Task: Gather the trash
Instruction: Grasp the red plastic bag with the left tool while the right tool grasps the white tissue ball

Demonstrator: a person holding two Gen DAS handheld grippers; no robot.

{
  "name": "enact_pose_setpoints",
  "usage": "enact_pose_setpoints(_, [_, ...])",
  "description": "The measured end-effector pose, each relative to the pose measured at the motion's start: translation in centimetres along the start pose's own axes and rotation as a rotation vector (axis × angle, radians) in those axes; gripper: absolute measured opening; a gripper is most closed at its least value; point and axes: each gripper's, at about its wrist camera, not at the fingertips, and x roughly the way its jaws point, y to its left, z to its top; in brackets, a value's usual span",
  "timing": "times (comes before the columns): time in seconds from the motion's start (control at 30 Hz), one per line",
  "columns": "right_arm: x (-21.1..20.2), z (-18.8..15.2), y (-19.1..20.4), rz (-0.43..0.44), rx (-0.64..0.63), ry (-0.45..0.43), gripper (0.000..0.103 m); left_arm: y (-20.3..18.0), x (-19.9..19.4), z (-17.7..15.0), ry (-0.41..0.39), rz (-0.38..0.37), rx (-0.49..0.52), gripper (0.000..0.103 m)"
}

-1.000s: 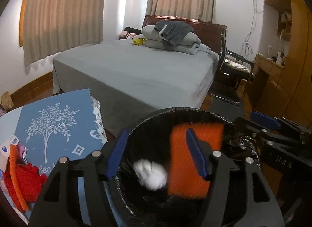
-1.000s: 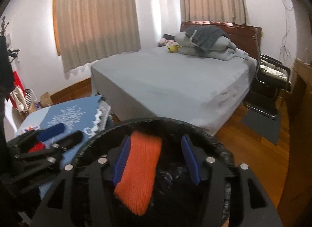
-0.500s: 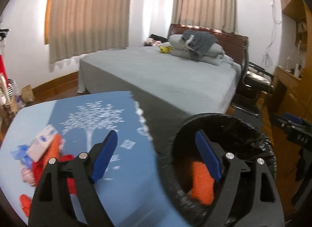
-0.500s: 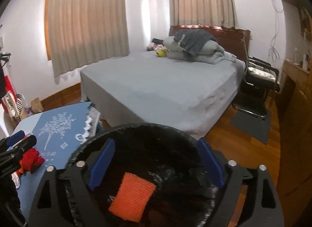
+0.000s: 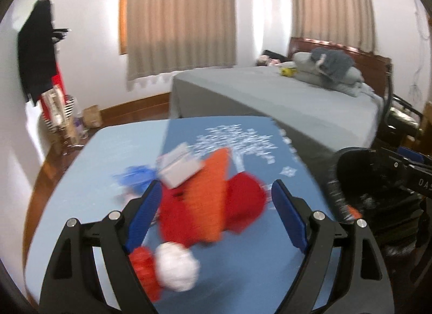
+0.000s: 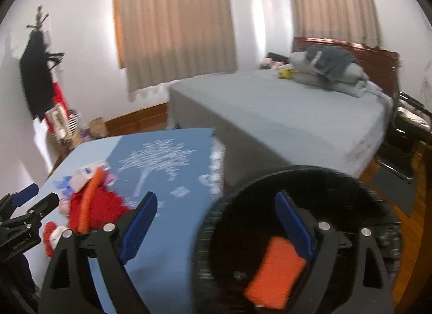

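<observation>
The left gripper point(image 5: 213, 214) is open wide, with nothing between its blue fingers point(image 5: 141, 217). It hangs over a pile of trash on the blue tabletop point(image 5: 89, 179). In the pile are a red crumpled piece point(image 5: 243, 206), an orange flat piece point(image 5: 213, 192) leaning on it, a small white box point(image 5: 178, 165) on the far side, and a blue scrap point(image 5: 135, 176) to the left. A white paper ball point(image 5: 175, 265) lies nearest, just beside a small red scrap point(image 5: 144, 268). The whole pile is blurry, and any print on the box is too smeared to read.

The tabletop has a darker blue cloth with a white tree point(image 5: 237, 144) drawn on it.

The right gripper point(image 6: 216, 230) is also open wide and holds nothing. It is over the edge of the black trash bin point(image 6: 337, 179), which stands just to the right of the tabletop. An orange piece point(image 6: 272, 270) lies inside the bin. From this side the trash pile point(image 6: 94, 206) sits far to the left on the tabletop, with the left gripper next to it.

In the left camera view, the right gripper shows at the right edge with the white letters "DAS" point(image 5: 424, 183) on its black body; the rest of the word is cut off.

A grey bed point(image 6: 283, 106) with pillows stands behind, and tan curtains point(image 6: 175, 25) hang at the windows.
</observation>
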Motion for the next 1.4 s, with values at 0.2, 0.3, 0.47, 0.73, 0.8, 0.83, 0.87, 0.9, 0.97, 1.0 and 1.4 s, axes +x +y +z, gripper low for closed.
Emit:
enact_pose_setpoints(0.2, [1.7,-0.7,5.2,0.075,-0.056,0.018,0.087,5.2,-0.8,-1.7,0.015,0.095,-0.053,0.081])
enact_pose_setpoints(0.3, [2.1,-1.4,6.8,0.090,-0.077,0.019,0.087,7.0,-0.8,-3.1,0.036,0.123,-0.069,0.081])
enact_pose_setpoints(0.47, [3.0,-2.4,8.3,0.096,-0.095,0.040,0.087,8.5,-0.2,-5.2,0.079,0.140,-0.082,0.080])
enact_pose_setpoints(0.73, [3.5,-3.5,9.2,0.096,-0.125,0.068,0.086,9.0,2.0,-7.5,0.146,0.120,-0.109,0.076])
enact_pose_setpoints(0.8, [3.5,-3.5,9.3,0.097,-0.127,0.071,0.086,9.0,2.7,-7.9,0.168,0.106,-0.115,0.072])
enact_pose_setpoints(0.83, [3.5,-3.5,9.4,0.099,-0.128,0.072,0.086,8.9,2.9,-8.1,0.175,0.101,-0.119,0.068])
enact_pose_setpoints(0.87, [3.5,-3.5,9.5,0.101,-0.129,0.073,0.086,8.9,3.2,-8.2,0.182,0.094,-0.126,0.061])
enact_pose_setpoints(0.9, [3.5,-3.6,9.6,0.102,-0.131,0.074,0.086,9.0,3.3,-8.3,0.188,0.078,-0.135,0.055])
enact_pose_setpoints(0.97, [3.5,-3.7,10.0,0.107,-0.136,0.076,0.086,9.2,3.6,-8.4,0.199,0.060,-0.145,0.045])
enact_pose_setpoints(1.0, [3.4,-3.7,10.2,0.111,-0.137,0.076,0.086,9.2,3.6,-8.5,0.199,0.055,-0.145,0.044])
enact_pose_setpoints(1.4, [2.9,-4.1,13.2,0.200,-0.128,0.094,0.084,11.7,0.6,-7.5,0.123,0.123,-0.160,0.040])
